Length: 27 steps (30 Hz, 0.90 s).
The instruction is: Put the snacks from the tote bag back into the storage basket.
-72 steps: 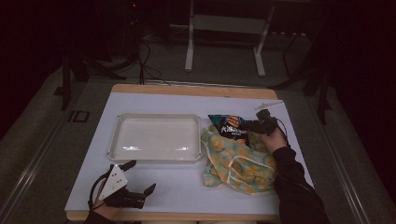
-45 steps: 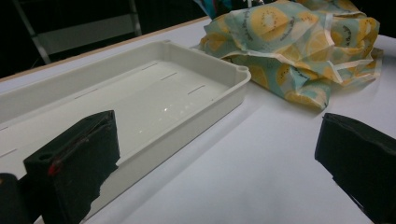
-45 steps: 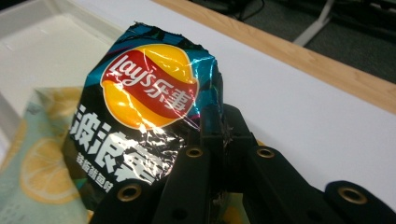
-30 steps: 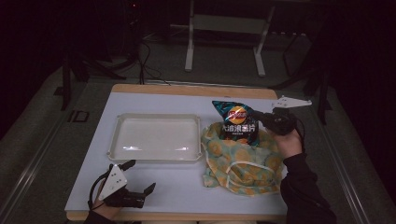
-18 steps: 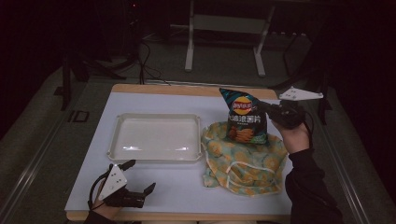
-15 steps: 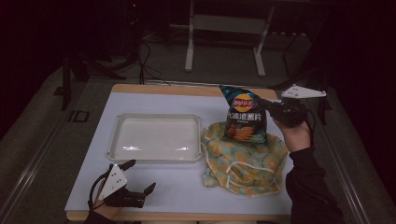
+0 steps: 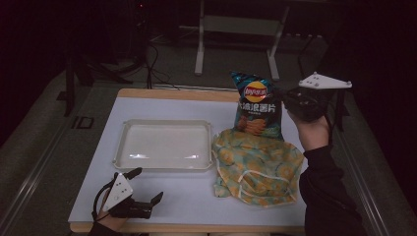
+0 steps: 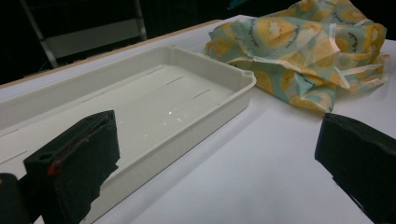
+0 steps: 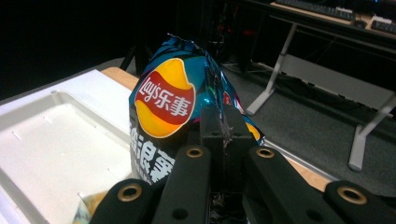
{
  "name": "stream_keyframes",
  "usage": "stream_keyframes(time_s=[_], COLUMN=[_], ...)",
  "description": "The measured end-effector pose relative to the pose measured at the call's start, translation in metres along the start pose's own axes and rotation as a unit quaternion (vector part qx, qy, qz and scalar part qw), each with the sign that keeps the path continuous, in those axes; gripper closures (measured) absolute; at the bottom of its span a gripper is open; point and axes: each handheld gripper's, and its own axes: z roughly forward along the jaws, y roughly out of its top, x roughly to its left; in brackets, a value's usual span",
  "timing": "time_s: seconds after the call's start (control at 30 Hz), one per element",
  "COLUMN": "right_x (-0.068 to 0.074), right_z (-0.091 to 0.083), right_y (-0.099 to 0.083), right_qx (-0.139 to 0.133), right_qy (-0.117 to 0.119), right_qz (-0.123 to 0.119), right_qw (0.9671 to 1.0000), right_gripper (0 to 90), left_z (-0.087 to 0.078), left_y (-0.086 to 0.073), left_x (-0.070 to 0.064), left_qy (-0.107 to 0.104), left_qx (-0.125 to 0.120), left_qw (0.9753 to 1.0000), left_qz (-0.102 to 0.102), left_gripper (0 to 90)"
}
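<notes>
Right gripper [image 7: 290, 101] raised, jaws clamped; left gripper [image 7: 145, 189] low, jaws apart.

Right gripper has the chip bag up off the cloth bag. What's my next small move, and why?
Probably carry the chip bag left toward the white tray. The right gripper is shut on the bag's edge, holding it clear above the patterned cloth bag; the tray lies bare beside it, and the left gripper rests open.

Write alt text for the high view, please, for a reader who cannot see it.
The right gripper holds a bag of chips upright above a yellow patterned cloth on a white table. An empty white tray lies left of the cloth, and the left gripper rests open near the table's front edge.
</notes>
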Motion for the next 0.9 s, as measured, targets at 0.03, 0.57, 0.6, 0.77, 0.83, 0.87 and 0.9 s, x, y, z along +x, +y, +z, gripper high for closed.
stream_keyframes(time_s=[0.03, 0.57, 0.6, 0.77, 0.83, 0.87, 0.9], right_x=[0.002, 0.049, 0.053, 0.069, 0.076, 0.079, 0.081], right_z=[0.000, 0.027, 0.030, 0.042, 0.046, 0.049, 0.052], right_y=[0.003, 0.036, 0.037, 0.043, 0.045, 0.045, 0.046], right_qx=[-0.003, -0.017, -0.018, -0.021, -0.023, -0.023, -0.022], right_qy=[0.000, 0.032, 0.035, 0.051, 0.056, 0.061, 0.066], right_qz=[-0.001, -0.011, -0.013, -0.018, -0.020, -0.021, -0.023], right_qw=[1.0000, 0.9993, 0.9991, 0.9983, 0.9979, 0.9976, 0.9973], right_gripper=[90.0, 90.0, 90.0, 90.0, 90.0, 90.0, 90.0], left_z=[0.000, -0.002, -0.002, -0.002, -0.002, -0.002, -0.002], left_y=[0.000, 0.001, 0.001, 0.000, 0.000, 0.000, 0.000], left_x=[0.000, -0.001, -0.001, -0.001, -0.002, -0.002, -0.002], left_qy=[0.000, 0.001, 0.001, -0.002, -0.001, -0.001, -0.001], left_qx=[0.000, -0.001, -0.001, -0.001, 0.000, 0.001, 0.001], left_qw=[1.0000, 1.0000, 1.0000, 1.0000, 1.0000, 1.0000, 1.0000], left_qz=[0.001, 0.003, 0.001, 0.000, 0.004, 0.004, 0.004], left_gripper=[0.4, 0.4, 0.4, 0.4, 0.4, 0.4, 0.4])
